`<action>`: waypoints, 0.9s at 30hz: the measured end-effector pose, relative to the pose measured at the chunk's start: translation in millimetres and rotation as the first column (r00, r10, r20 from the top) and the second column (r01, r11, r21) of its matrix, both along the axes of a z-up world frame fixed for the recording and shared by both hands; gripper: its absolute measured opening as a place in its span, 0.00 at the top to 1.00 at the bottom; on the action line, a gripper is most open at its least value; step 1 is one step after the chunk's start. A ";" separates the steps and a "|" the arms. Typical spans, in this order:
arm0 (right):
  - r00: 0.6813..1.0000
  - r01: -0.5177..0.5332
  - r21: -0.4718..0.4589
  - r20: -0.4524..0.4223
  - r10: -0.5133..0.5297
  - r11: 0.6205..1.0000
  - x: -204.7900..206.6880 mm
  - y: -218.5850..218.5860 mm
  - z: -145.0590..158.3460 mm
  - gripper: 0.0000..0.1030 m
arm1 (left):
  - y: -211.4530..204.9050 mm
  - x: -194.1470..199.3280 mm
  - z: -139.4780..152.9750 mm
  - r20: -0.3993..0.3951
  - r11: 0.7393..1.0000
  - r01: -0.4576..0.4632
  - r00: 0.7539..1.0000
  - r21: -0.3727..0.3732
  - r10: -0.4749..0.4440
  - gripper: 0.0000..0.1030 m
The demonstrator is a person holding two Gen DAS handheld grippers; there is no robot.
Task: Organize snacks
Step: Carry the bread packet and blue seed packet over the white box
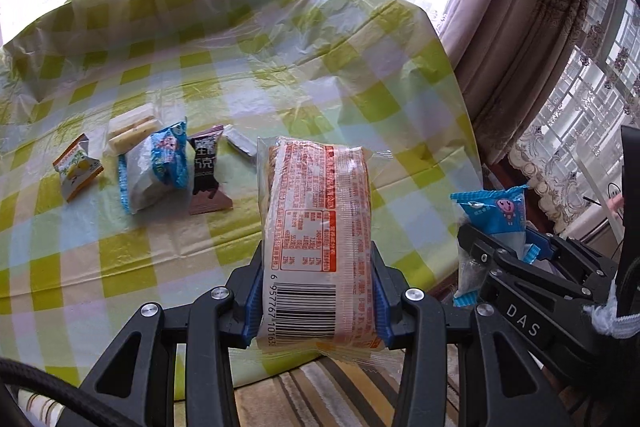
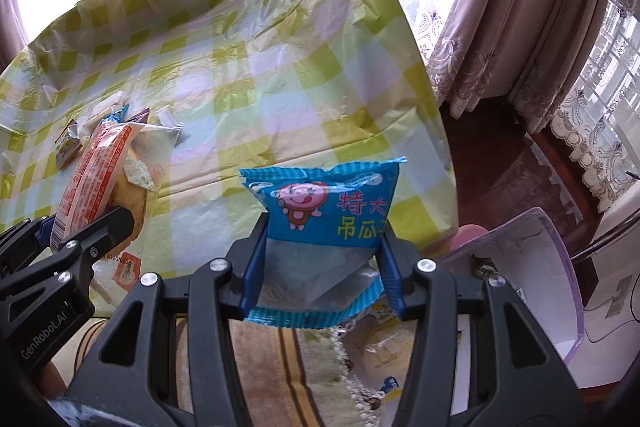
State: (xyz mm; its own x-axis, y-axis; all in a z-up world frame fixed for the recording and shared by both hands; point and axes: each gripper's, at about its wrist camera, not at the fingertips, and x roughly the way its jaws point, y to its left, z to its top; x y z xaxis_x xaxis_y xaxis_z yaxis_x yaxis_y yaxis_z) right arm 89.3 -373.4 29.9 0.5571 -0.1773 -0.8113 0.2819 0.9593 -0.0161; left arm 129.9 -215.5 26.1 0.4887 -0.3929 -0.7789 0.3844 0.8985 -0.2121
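My left hand-held gripper (image 1: 316,291) was clamped across the middle of a long clear-wrapped cake packet (image 1: 318,223), held lengthways above the near edge of the bench (image 1: 280,67). My right hand-held gripper (image 2: 320,267) pinched the lower half of a blue snack bag (image 2: 326,215), likewise off the bench. The cake packet looked light and soft, its film probably slippery, so I judged a grip across the middle safest and a hard squeeze likely to crush it. The blue bag seemed light and crinkly, half air; its thin sealed ends would have given a poorer hold.

On the check cloth, to the left, lay a small orange-and-white sweet (image 1: 78,167), a second blue bag (image 1: 154,167) over pale biscuits (image 1: 130,129), a brown chocolate wrapper (image 1: 206,171) and a grey sachet (image 1: 240,143), close together. The bench's right side lay bare. A pale plastic bin (image 2: 520,267) stood below to the right, with a snack inside.
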 end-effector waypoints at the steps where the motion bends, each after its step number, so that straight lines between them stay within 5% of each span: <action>1: 1.000 0.009 -0.002 -0.002 -0.009 1.000 -3.2 -5.0 -0.6 0.49 | -6.2 -1.9 -0.3 -0.004 1.000 0.018 1.000 0.002 -0.018 0.57; 27: 0.957 0.276 -0.017 -0.092 -0.276 0.961 -74.8 -130.9 -29.1 0.49 | -137.2 -60.4 -9.4 -0.105 0.933 0.357 0.931 0.047 -0.351 0.57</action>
